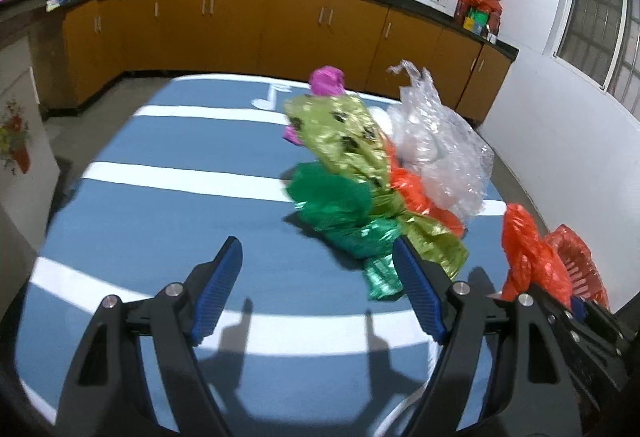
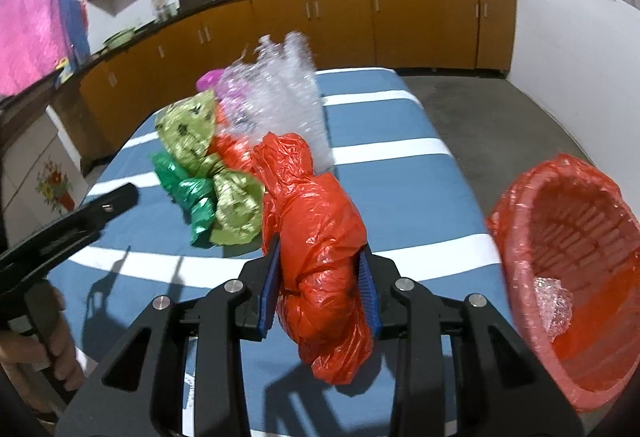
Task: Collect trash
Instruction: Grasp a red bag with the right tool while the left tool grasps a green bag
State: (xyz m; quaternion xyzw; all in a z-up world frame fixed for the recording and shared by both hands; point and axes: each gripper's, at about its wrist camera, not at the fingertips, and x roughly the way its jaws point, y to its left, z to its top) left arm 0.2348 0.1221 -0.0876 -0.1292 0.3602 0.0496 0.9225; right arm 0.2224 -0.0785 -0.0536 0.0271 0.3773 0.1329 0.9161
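Right wrist view shows the right gripper clamped on a crumpled orange bag above the table, beside the red-lined bin; it looks light, soft and slick, so a pinch across its bunched middle should hold best. The left gripper, jaws apart and empty, faces the foil wrappers and clear plastic, both blurred; the bin's base is cut off.
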